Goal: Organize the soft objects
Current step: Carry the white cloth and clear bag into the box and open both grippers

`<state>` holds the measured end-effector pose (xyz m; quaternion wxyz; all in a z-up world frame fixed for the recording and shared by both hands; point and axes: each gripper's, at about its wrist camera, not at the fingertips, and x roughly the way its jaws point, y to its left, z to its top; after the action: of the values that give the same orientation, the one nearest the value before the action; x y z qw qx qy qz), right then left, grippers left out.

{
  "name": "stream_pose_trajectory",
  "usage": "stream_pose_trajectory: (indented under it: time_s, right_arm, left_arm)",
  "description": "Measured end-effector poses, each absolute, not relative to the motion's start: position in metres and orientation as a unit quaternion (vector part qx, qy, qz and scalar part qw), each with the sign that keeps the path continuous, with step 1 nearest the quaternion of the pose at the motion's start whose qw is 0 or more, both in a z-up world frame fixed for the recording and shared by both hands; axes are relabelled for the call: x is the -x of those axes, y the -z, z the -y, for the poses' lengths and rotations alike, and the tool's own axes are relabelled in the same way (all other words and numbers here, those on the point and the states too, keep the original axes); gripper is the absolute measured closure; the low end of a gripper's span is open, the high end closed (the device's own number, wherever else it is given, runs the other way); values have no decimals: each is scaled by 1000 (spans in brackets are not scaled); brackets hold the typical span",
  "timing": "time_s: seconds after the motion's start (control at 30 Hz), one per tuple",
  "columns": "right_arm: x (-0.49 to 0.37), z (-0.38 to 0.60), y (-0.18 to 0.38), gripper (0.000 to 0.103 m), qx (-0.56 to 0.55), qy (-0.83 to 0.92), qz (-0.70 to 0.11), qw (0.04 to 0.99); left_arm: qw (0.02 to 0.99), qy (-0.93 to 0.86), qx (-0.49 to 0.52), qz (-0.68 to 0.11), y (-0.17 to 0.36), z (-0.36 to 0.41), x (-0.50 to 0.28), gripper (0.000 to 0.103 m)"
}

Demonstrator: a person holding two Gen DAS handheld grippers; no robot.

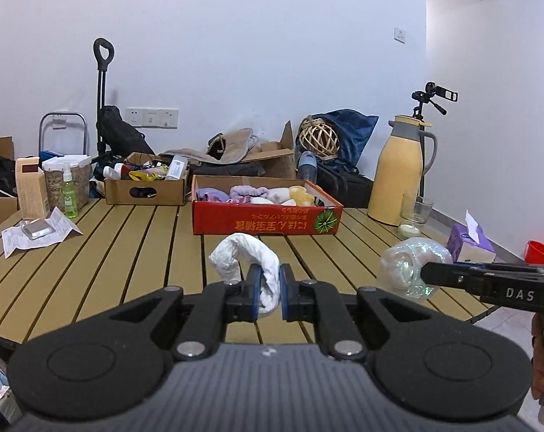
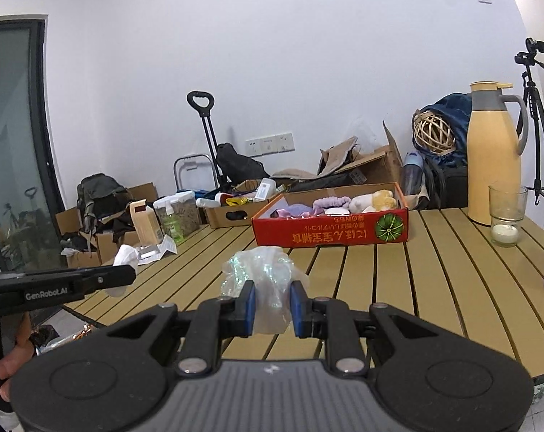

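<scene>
My left gripper (image 1: 271, 276) is shut on a white rolled cloth (image 1: 241, 255) and holds it above the slatted wooden table (image 1: 128, 252). My right gripper (image 2: 272, 297) is shut on a crumpled clear iridescent plastic bag (image 2: 263, 273), also held above the table; the bag also shows in the left wrist view (image 1: 409, 268). The white cloth shows at the left in the right wrist view (image 2: 125, 256). Ahead stands a red cardboard box (image 1: 264, 219), also in the right wrist view (image 2: 329, 232), holding several soft items in purple, white and yellow.
A brown box of bottles (image 1: 144, 187), a green spray bottle (image 1: 69, 194), a carton (image 1: 30, 189) and papers (image 1: 38, 232) stand at the left. A yellow thermos (image 1: 398, 172), a glass candle (image 1: 414, 216) and a purple tissue box (image 1: 468, 243) stand at the right.
</scene>
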<state>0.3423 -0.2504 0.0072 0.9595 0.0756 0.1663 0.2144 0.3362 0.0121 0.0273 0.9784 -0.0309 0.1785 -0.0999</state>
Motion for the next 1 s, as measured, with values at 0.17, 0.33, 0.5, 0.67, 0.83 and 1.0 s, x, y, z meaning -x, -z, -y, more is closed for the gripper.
stream_pose_trajectory:
  time_s: [0.17, 0.33, 0.5, 0.67, 0.83, 1.0]
  right_arm:
    - [-364, 250, -1, 84, -70, -203, -175, 961]
    - [-418, 256, -19, 84, -71, -216, -166, 960]
    - [-516, 262, -50, 83, -74, -226, -157, 958]
    - [-640, 261, -59, 83, -82, -219, -181, 955]
    - [-763, 253, -34, 83, -96, -195, -239, 946]
    - [-849, 231, 6, 82, -69, -157, -291, 941]
  left_arm:
    - [976, 113, 32, -184, -25, -11, -366, 92]
    - [974, 139, 31, -176, -41, -9, -430, 92]
    - [970, 164, 30, -175, -60, -4, -533, 91]
    - [954, 179, 55, -235, -50, 1, -655, 91]
    - [931, 164, 68, -318, -9, 7, -756, 91]
    - [924, 138, 26, -356, 26, 17, -798, 53]
